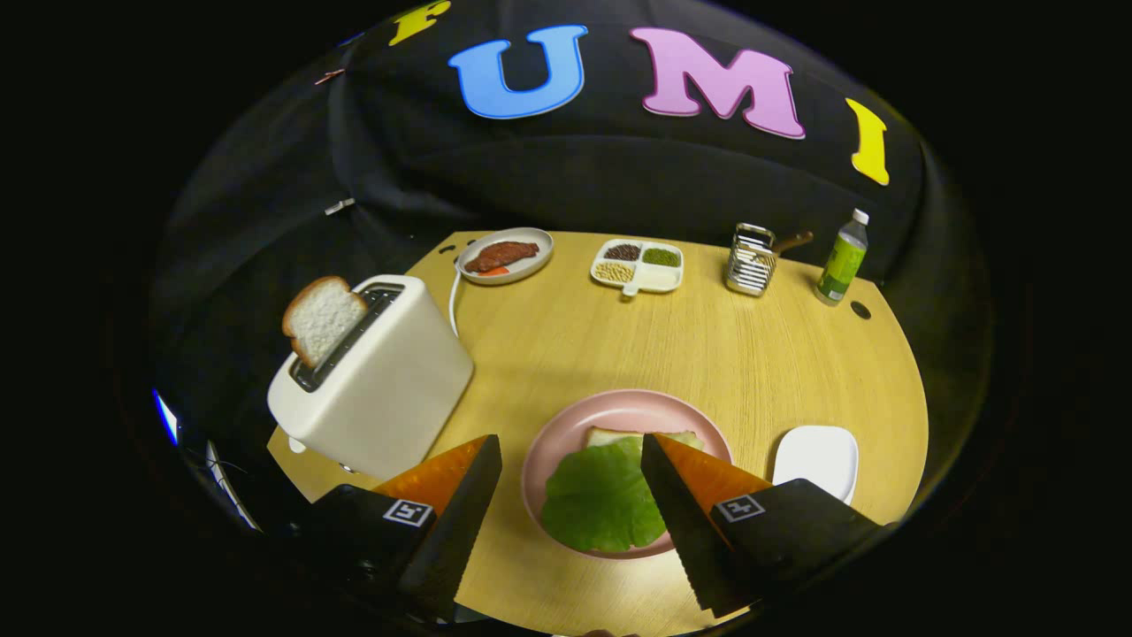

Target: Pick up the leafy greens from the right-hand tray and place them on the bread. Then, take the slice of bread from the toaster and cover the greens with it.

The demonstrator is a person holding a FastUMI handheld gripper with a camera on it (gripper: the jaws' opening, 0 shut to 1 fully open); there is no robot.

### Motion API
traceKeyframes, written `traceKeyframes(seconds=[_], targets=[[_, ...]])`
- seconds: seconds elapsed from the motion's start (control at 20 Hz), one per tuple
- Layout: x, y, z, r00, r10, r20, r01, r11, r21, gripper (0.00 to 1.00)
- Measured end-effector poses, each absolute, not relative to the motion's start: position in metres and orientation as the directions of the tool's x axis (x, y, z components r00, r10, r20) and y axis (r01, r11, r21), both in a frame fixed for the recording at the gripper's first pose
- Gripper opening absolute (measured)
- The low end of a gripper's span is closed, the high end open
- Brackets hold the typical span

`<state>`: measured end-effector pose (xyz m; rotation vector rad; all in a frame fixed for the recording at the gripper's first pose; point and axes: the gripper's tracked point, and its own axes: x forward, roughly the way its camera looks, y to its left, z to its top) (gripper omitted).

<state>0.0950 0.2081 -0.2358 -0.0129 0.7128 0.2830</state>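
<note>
The gripper [566, 451] is nearest, its fingers spread wide and holding nothing, poised above the pink plate [553, 442]. Between them lies the lettuce leaf [601, 495], draped over the bread slice [610, 435] on that plate, so the greens look already placed. To the left, the white toaster [380, 380] holds the second slice of bread [323, 318] standing half out of its slot, easy to pinch from above. To the right sits the white tray [818, 460]. Beyond it stands a green-labelled bottle [842, 261]; its label is too small to read.
</note>
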Motion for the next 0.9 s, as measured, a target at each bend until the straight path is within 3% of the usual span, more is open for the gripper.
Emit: traceKeyframes(seconds=[0.4, 0.9], targets=[[0.102, 0.316, -0.173, 0.728, 0.377, -0.573, -0.402, 0.911, 0.089, 0.99], [0.106, 0.439, -0.165, 0.665, 0.488, -0.566, -0.566, 0.823, 0.045, 0.99]])
